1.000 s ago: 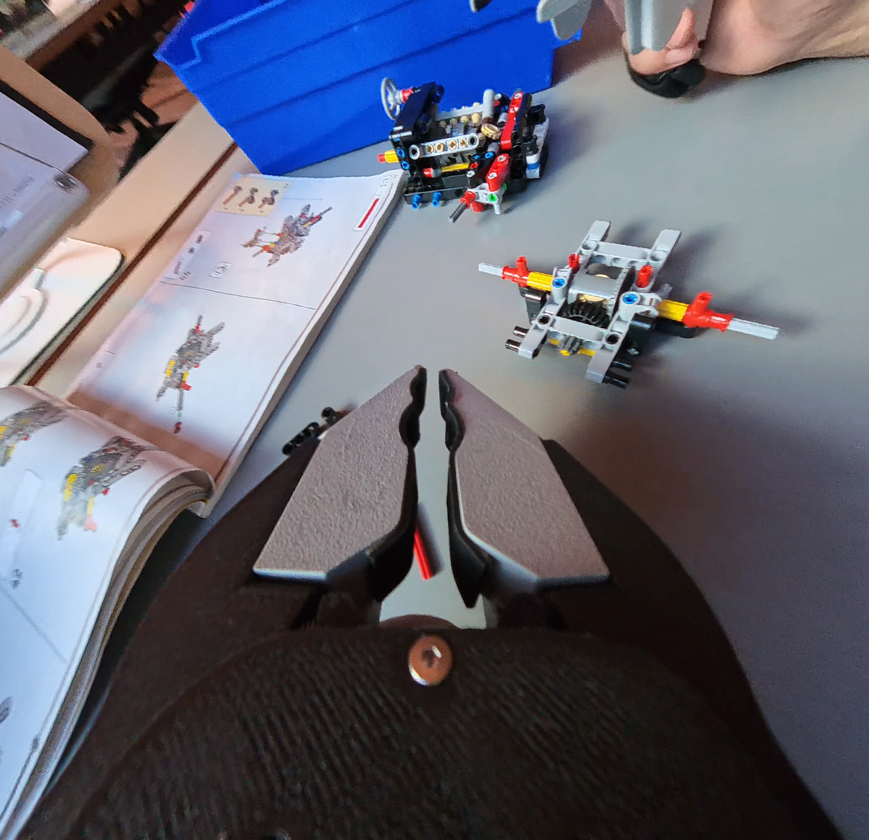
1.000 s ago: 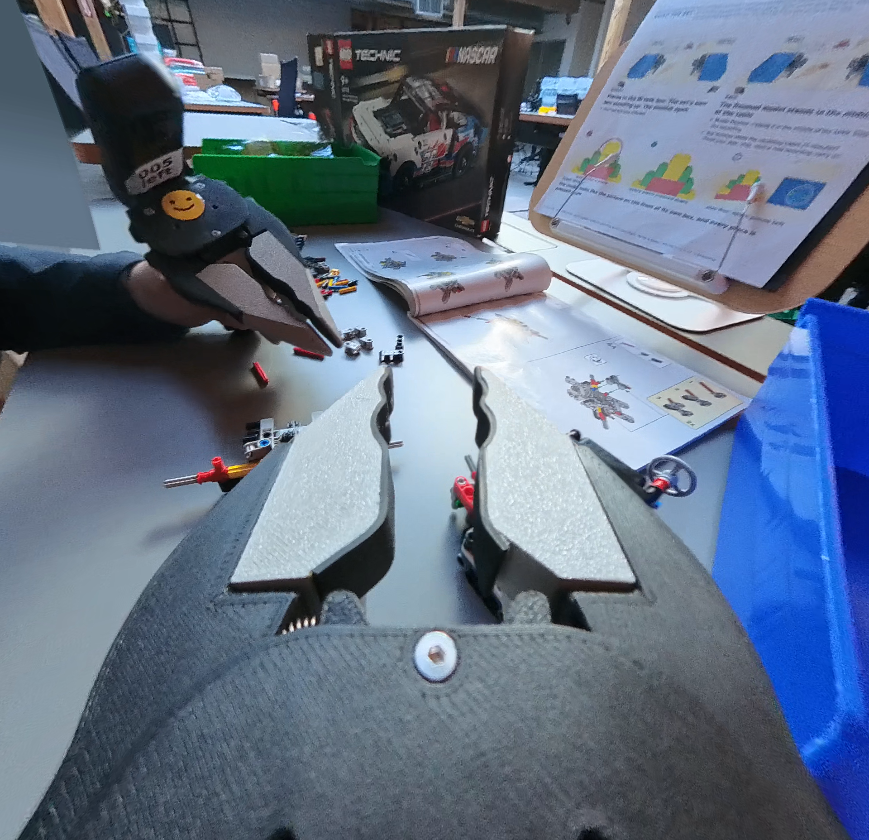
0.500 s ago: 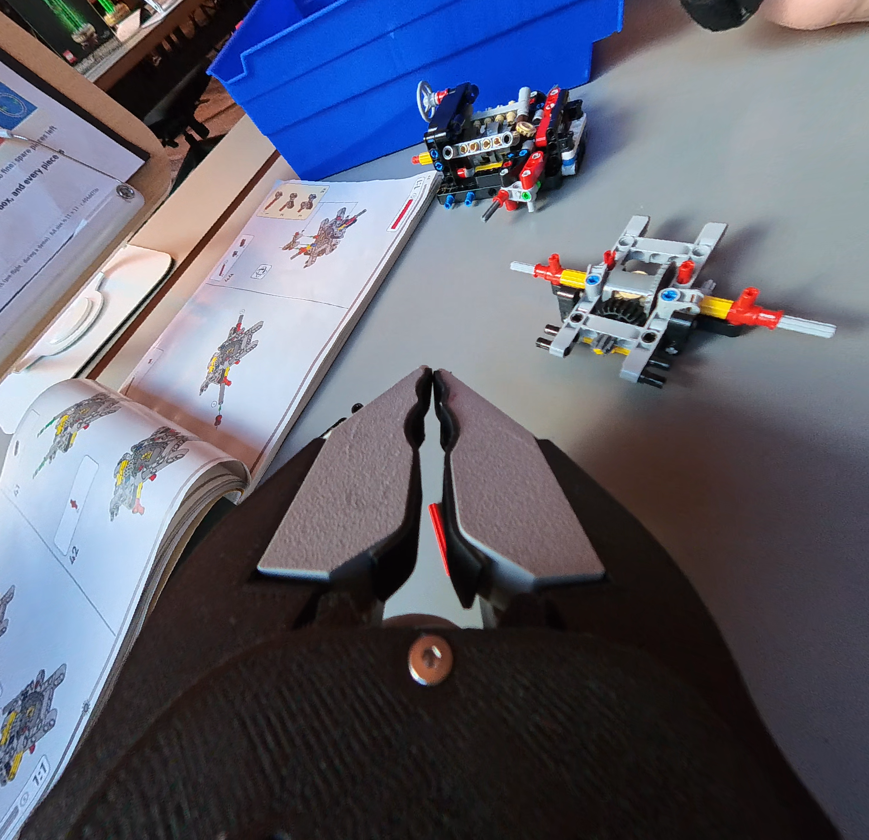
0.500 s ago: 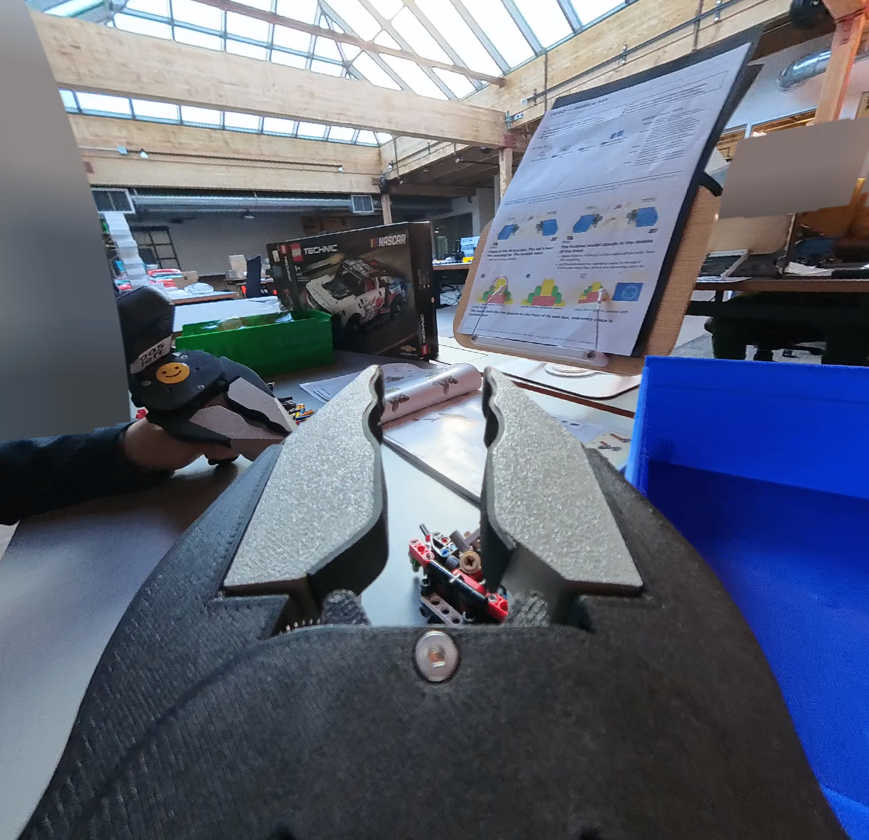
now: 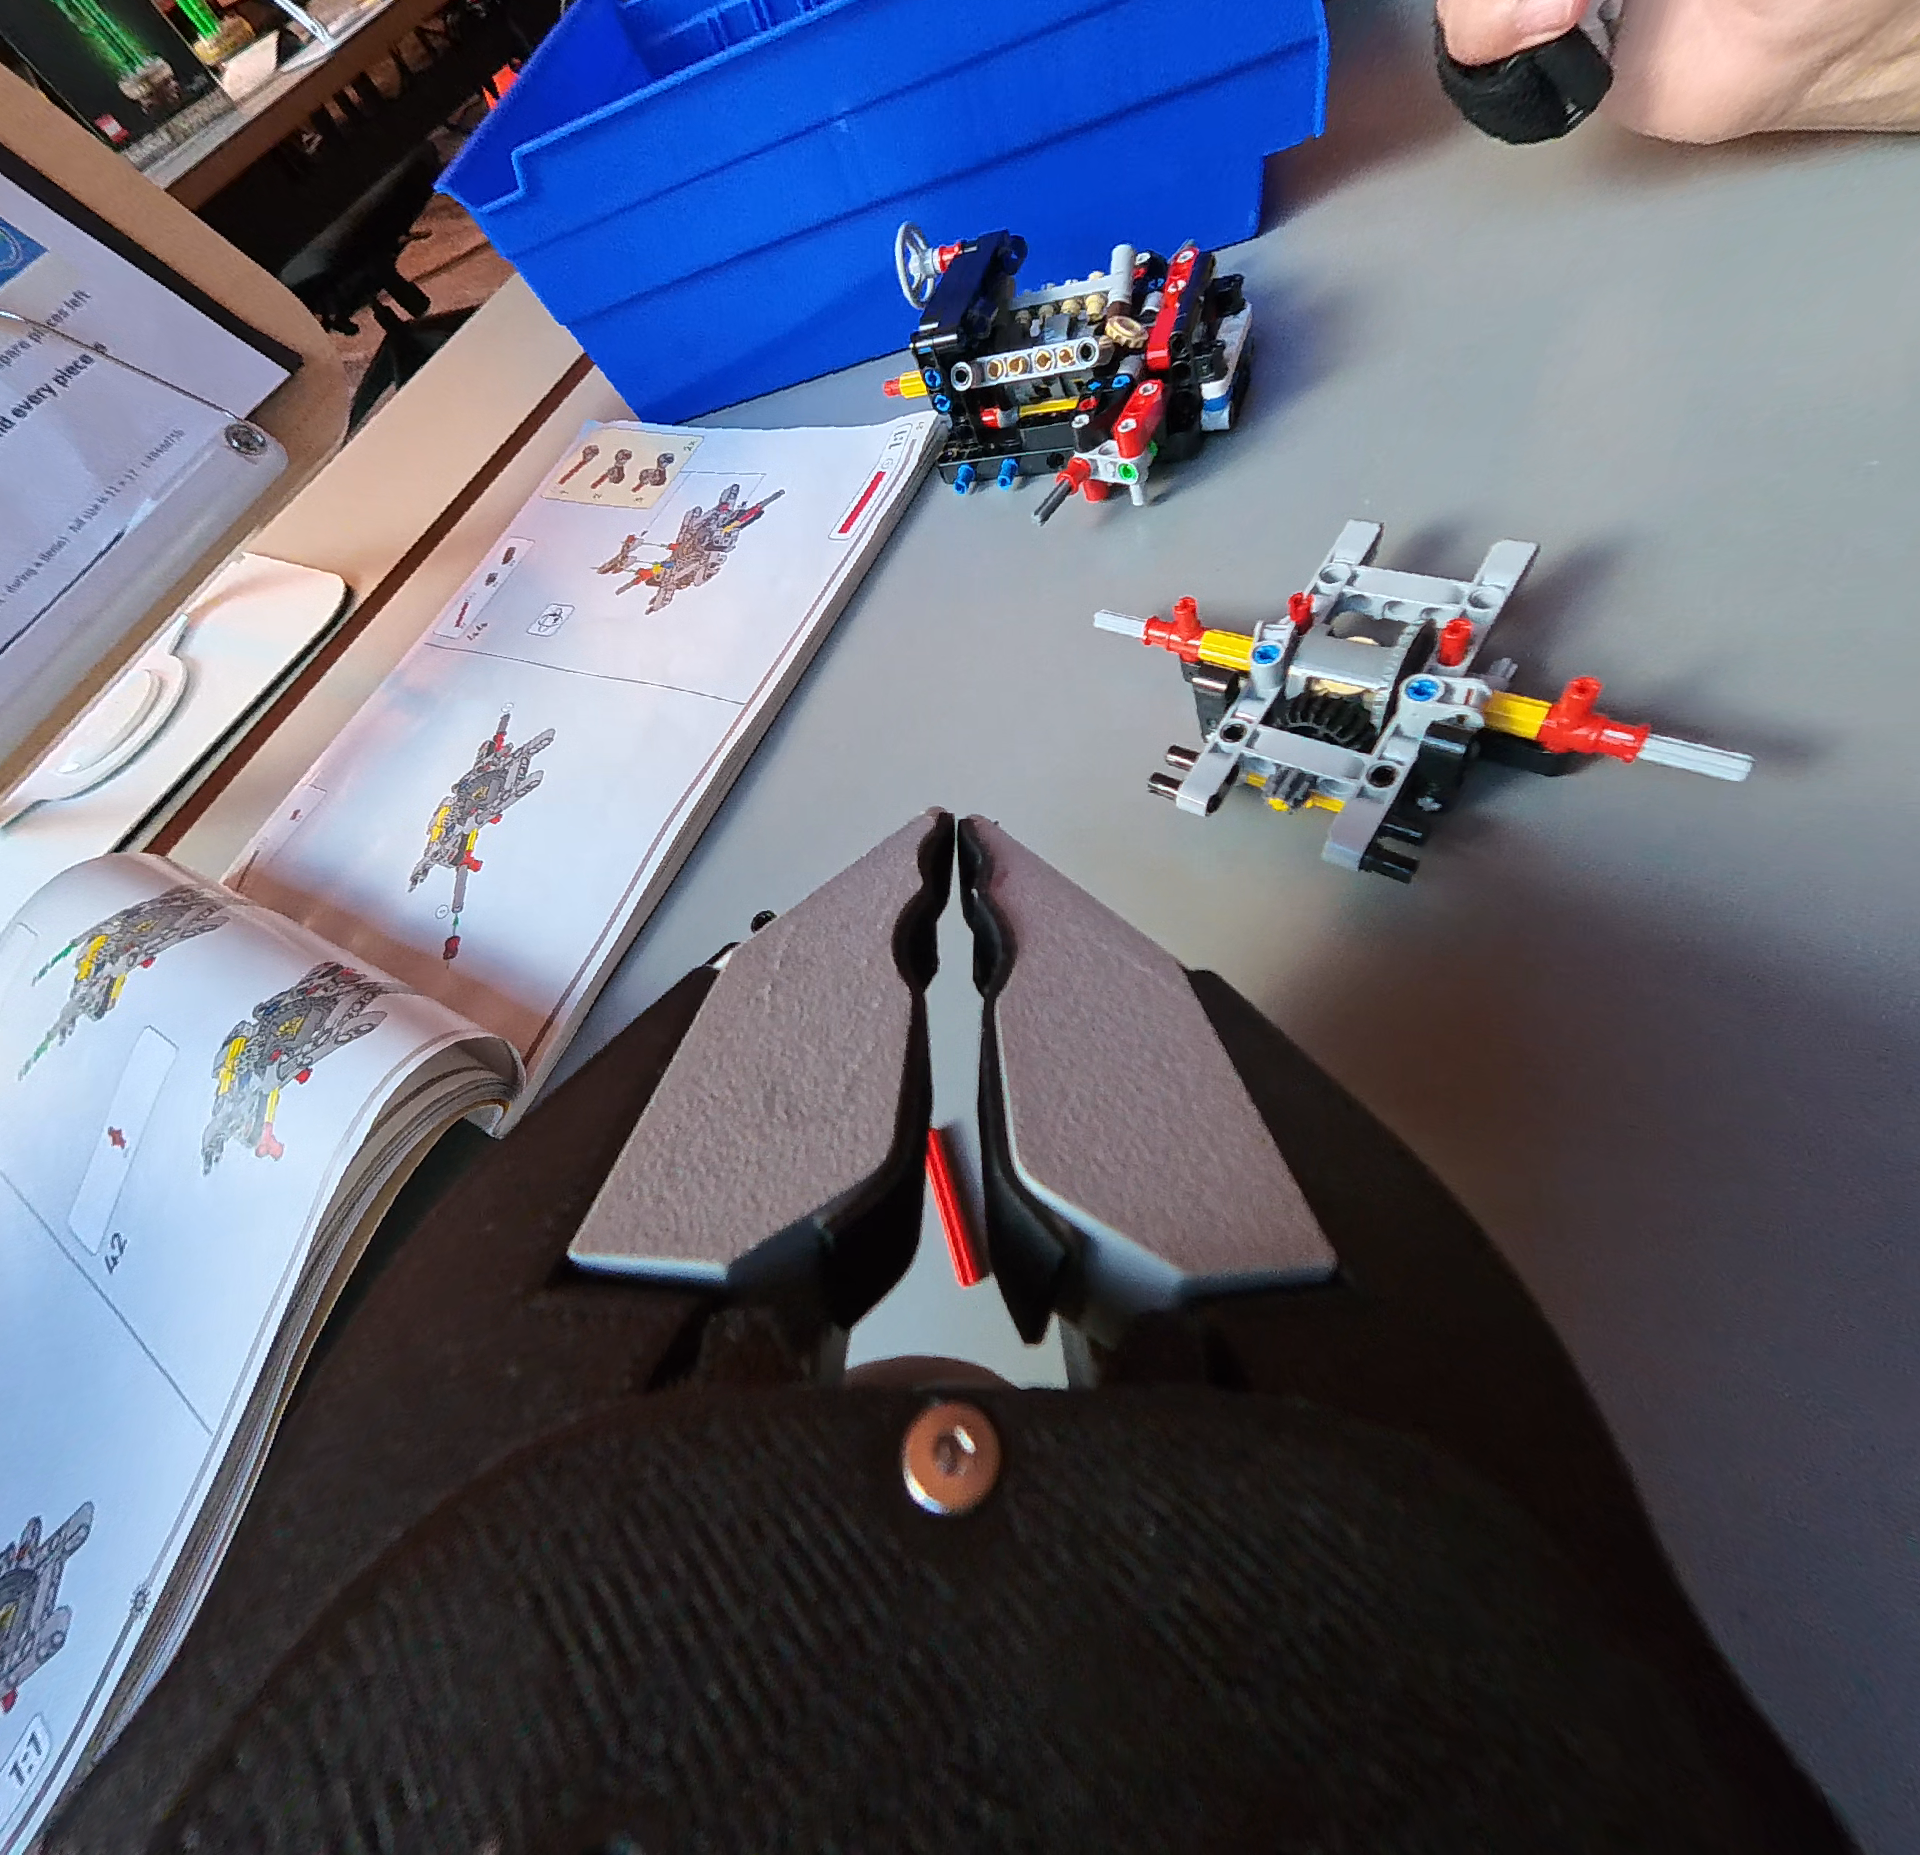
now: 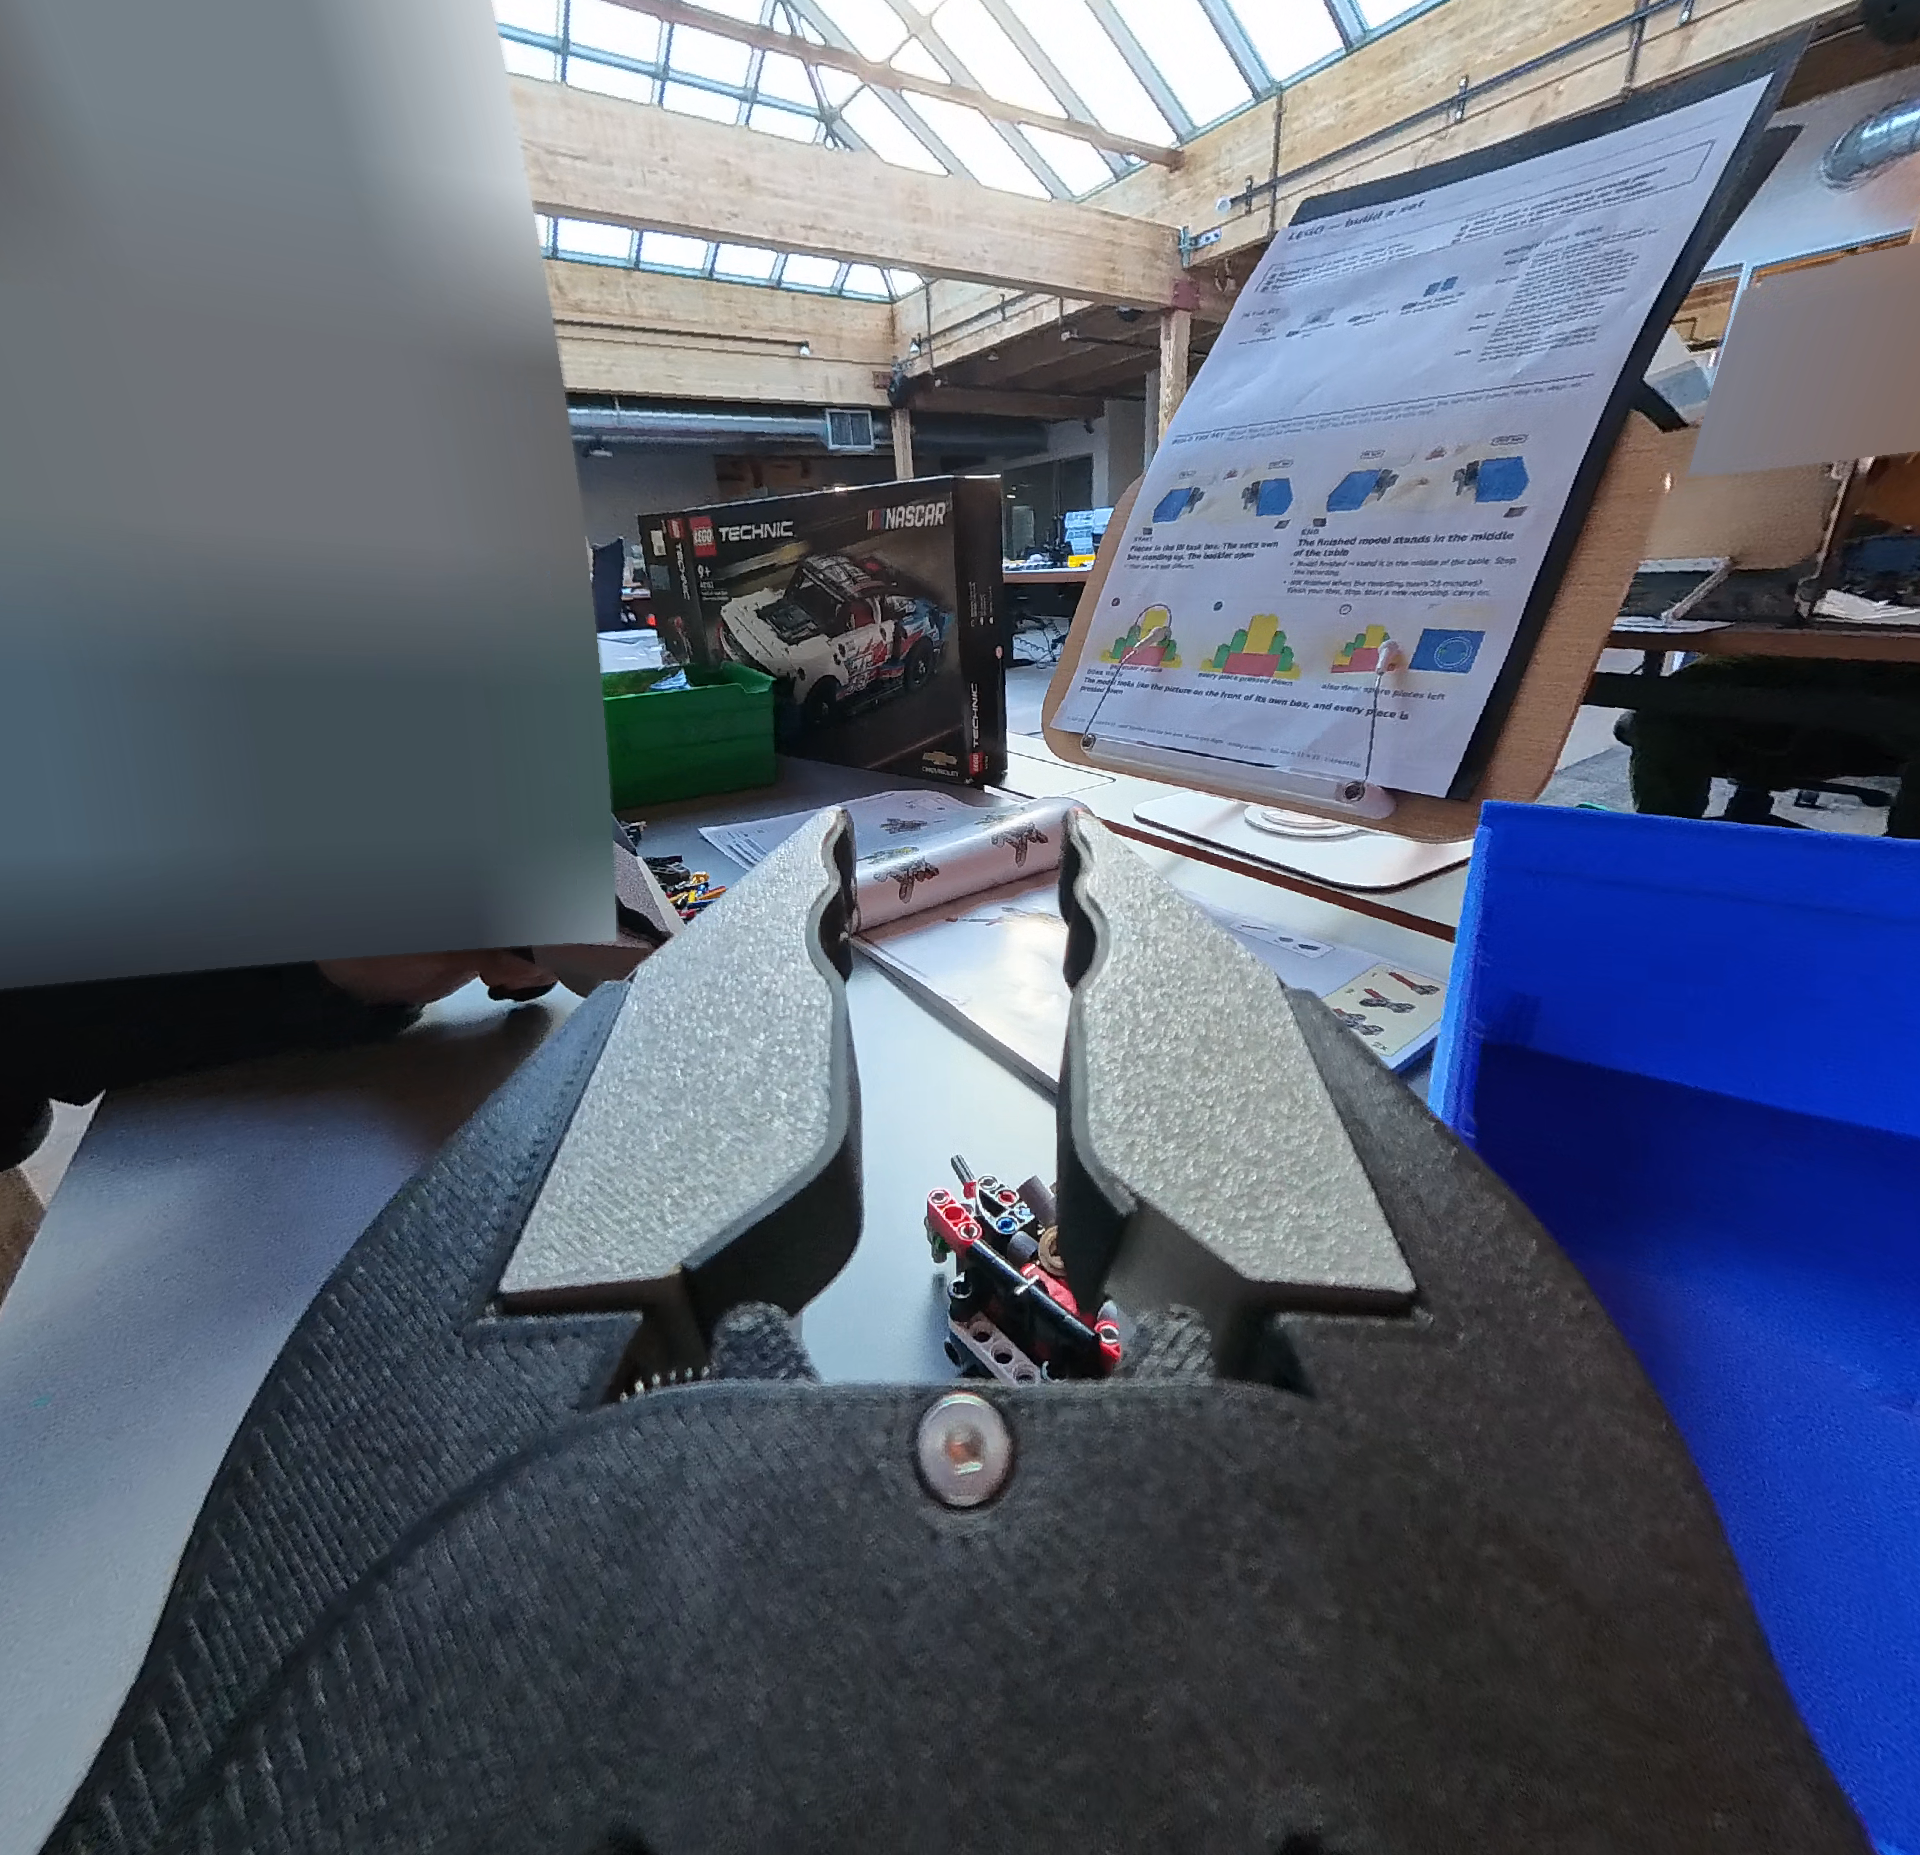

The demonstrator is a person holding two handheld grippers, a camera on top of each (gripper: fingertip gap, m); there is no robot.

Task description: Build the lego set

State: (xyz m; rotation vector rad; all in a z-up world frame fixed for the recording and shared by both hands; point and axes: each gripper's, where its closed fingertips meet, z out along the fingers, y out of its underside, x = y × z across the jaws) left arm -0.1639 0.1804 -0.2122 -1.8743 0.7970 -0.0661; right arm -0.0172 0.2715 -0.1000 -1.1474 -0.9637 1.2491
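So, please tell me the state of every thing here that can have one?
Left hand-held gripper: shut.
Right hand-held gripper: open, nothing between the tips.
Instruction booklet: lying open.
Blue bin: upright, open top.
Set box: standing upright.
Paper holder: tilted back.

grey table (image 5: pixel 1558 351): booklet (image 5: pixel 582 704), blue bin (image 5: pixel 883 143), brick assemblies (image 5: pixel 1371 704)

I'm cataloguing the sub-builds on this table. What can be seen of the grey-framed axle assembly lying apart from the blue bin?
The grey-framed axle assembly is a plastic brick build: light grey beams boxing a black bevel gear, with a grey axle running through, carrying yellow sleeves and red connectors on both sides. Blue pins and black pegs stud the frame. It lies flat on the grey table, nothing else touching it, ahead and right of the left gripper.
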